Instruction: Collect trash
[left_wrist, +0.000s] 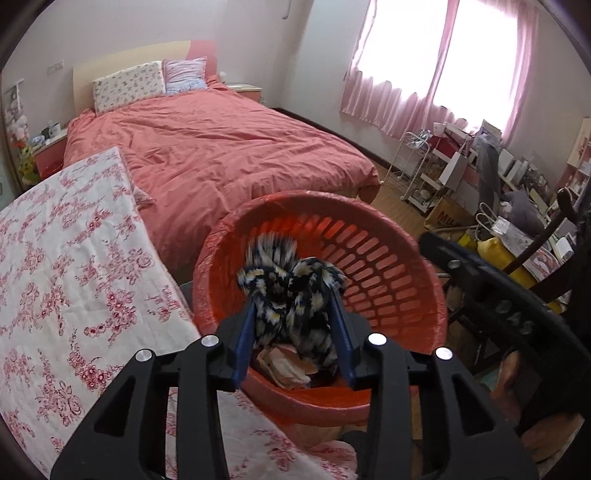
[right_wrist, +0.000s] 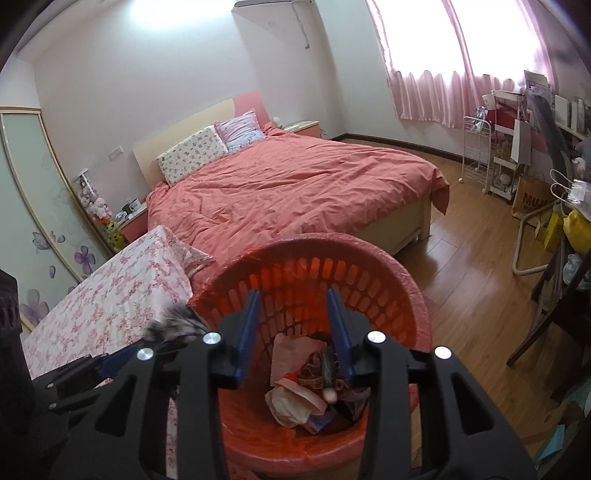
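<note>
A red slotted basket (left_wrist: 406, 240) lined with a red bag stands just below both grippers. Crumpled paper and wrappers (right_wrist: 295, 391) lie at its bottom. My left gripper (left_wrist: 293, 295) hangs over the basket with a black, white and yellow patterned cloth (left_wrist: 291, 295) between its blue fingers. The cloth's top is blurred and it looks loose, not pinched. My right gripper (right_wrist: 293, 291) is open over the basket (right_wrist: 369, 251) with nothing between its fingers. Below its right finger, a thin dark blurred thing (right_wrist: 327, 369) is inside the basket. The cloth (right_wrist: 173, 325) shows blurred at the left in the right wrist view.
A surface under a red-flowered white cloth (left_wrist: 74, 277) touches the basket's left side. Behind it stands a bed with a salmon cover (left_wrist: 221, 155). Wooden floor (right_wrist: 472, 236) runs to the right, edged by a wire rack, bags, boxes and a dark chair (right_wrist: 554, 314).
</note>
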